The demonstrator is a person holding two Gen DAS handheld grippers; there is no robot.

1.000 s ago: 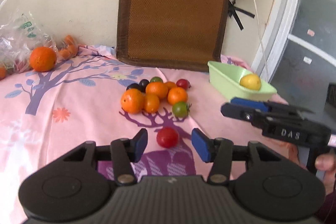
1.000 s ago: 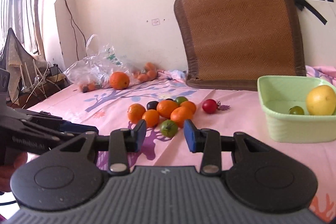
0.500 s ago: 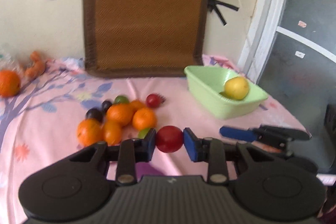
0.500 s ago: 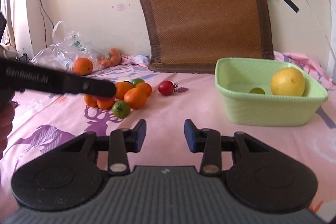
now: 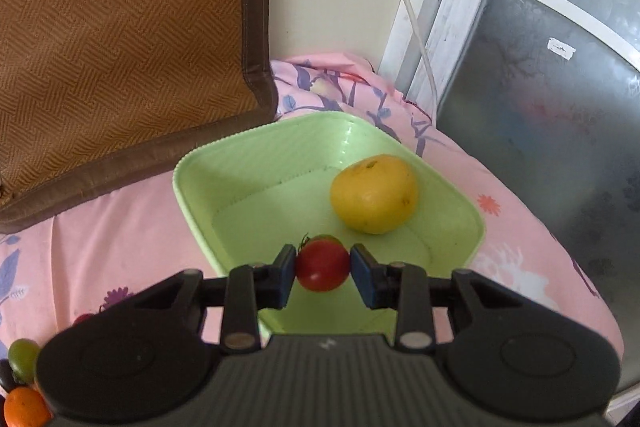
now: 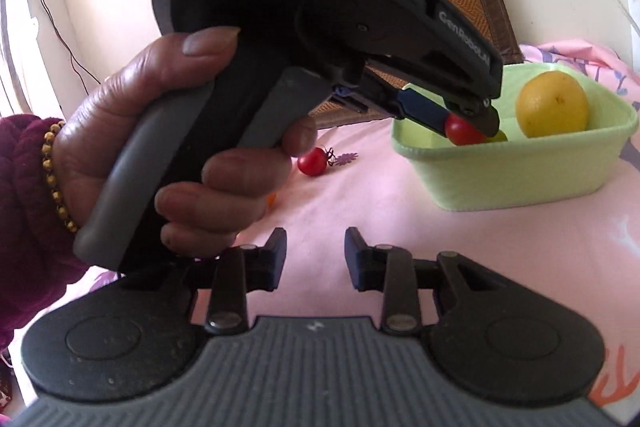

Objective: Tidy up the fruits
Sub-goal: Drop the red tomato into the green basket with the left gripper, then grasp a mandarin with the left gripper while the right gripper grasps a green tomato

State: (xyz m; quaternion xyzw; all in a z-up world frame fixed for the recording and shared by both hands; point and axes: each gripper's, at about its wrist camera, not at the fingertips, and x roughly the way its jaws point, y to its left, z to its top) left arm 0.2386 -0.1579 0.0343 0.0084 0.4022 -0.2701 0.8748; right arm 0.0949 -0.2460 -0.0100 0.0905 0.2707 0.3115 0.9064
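My left gripper (image 5: 323, 263) holds a small red tomato (image 5: 323, 269) between its blue pads, just over the near part of a light green basin (image 5: 192, 187). Its jaws are opening, and the pads still touch the tomato. A large yellow fruit (image 5: 374, 193) lies in the basin. The right wrist view shows the left gripper (image 6: 466, 123) from the side, a person's hand (image 6: 160, 131) on its handle and the tomato (image 6: 460, 131) above the basin (image 6: 500, 179). A small green tomato (image 6: 498, 137) peeks out behind it. My right gripper (image 6: 316, 255) hovers over the pink cloth, jaws closing on nothing.
Another red tomato (image 6: 313, 161) lies on the pink flowered cloth left of the basin. A green tomato (image 5: 22, 363) and an orange (image 5: 24, 407) show at the lower left. A brown woven mat (image 5: 120, 47) leans on the wall; a glass door (image 5: 540, 107) stands at right.
My left gripper shut on the red tomato on the cloth and carried it right, over the green basin. The right gripper's jaws have narrowed; the left gripper and hand now fill its view.
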